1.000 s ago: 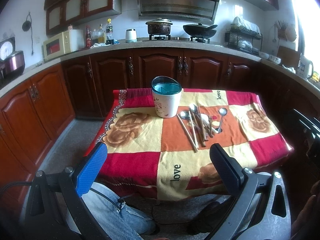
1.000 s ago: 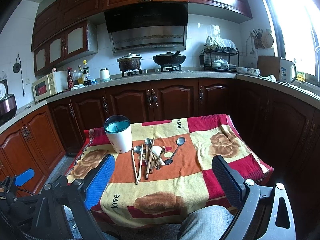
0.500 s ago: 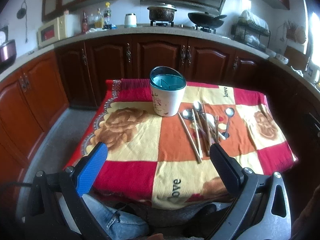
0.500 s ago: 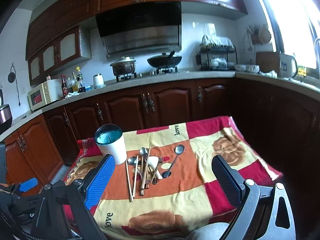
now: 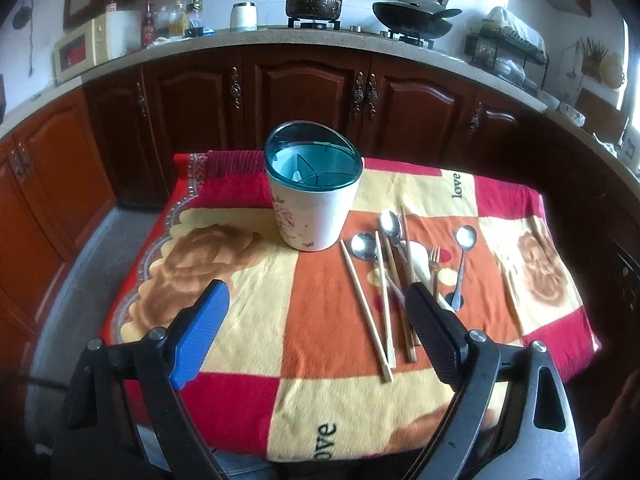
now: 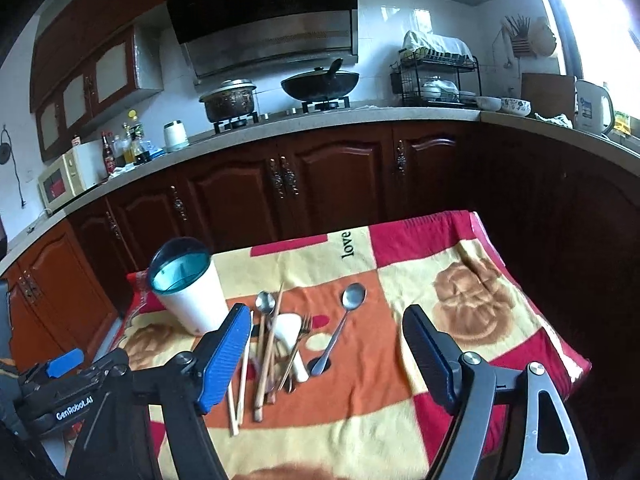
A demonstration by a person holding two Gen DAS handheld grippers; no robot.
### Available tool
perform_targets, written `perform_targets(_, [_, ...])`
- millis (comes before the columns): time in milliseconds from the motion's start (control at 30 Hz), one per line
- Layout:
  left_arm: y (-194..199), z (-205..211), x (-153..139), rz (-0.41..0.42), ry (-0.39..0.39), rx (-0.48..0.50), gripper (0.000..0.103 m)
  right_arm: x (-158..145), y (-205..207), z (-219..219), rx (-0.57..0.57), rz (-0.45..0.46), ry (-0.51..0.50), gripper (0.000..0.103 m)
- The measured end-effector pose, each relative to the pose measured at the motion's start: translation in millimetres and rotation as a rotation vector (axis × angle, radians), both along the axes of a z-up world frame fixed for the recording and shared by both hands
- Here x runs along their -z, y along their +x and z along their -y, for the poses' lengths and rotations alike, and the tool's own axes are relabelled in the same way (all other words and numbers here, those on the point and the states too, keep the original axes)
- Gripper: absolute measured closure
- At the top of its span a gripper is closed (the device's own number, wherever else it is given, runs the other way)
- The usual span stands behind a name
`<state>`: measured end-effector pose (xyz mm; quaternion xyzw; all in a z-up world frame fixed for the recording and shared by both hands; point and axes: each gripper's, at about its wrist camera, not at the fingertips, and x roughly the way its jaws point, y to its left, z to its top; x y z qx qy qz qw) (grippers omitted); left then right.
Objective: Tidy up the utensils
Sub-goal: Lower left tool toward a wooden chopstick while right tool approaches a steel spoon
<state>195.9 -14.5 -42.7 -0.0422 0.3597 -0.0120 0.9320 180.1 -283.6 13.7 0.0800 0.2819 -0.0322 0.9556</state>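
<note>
A white utensil holder (image 5: 313,192) with a teal rim and inner dividers stands upright on the blanket-covered table (image 5: 248,280). To its right lie several utensils: wooden chopsticks (image 5: 366,308), steel spoons (image 5: 463,256), a fork (image 5: 434,264) and a white ceramic spoon (image 5: 418,258). My left gripper (image 5: 316,300) hovers above the near side of the table, its jaws closing with nothing between them. The right wrist view shows the holder (image 6: 186,292), the chopsticks (image 6: 269,344) and a lone spoon (image 6: 340,324). My right gripper (image 6: 326,320) hangs above the pile, jaws closing on nothing.
Dark wooden cabinets (image 5: 312,92) ring the table at the back and both sides. A pot (image 5: 314,0) and a wok (image 5: 412,20) sit on the stove, a dish rack (image 6: 438,76) and a kettle (image 6: 592,106) on the right counter. The left gripper's body (image 6: 60,384) shows in the right view.
Both grippers have come forward and lower over the table, so the holder and utensils loom larger. The fingers of both stand closer together than before.
</note>
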Motion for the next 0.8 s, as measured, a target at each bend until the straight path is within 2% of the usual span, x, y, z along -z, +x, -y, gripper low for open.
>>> perform_targets(133, [20.5, 2.7, 13.3, -0.047, -0.011, 0.004, 0.023, 6.6, 18.1, 6.9, 0.006, -0.017, -0.01, 0.03])
perform_targets(200, [30.7, 2.5, 19.6, -0.062, -0.012, 0.004, 0.025, 12.9, 32.6, 10.6, 0.0, -0.038, -0.005, 0.04])
perform_targets(267, [40.6, 3.3, 24.6, -0.076, -0.012, 0.012, 0.028, 17.9, 43.5, 12.9, -0.005, -0.053, 0.002, 0.041])
perform_targets(400, [65.8, 9.7, 36.1, -0.119, -0.017, 0.031, 0.031, 34.5, 75.1, 19.4, -0.019, -0.113, 0.037, 0.054])
perform_targets(600, [104.1, 21.1, 59.5, -0.185, -0.027, 0.061, 0.033, 66.6, 126.7, 30.9, -0.022, -0.211, 0.093, 0.056])
perform_targets(667, [114.1, 25.4, 68.0, -0.206, -0.021, 0.068, 0.043, 79.9, 143.4, 37.8, -0.011, -0.25, 0.125, 0.056])
perform_targets(800, [133.3, 32.0, 89.6, -0.26, -0.011, 0.077, 0.043, 108.2, 175.1, 52.0, 0.018, -0.314, 0.18, 0.056])
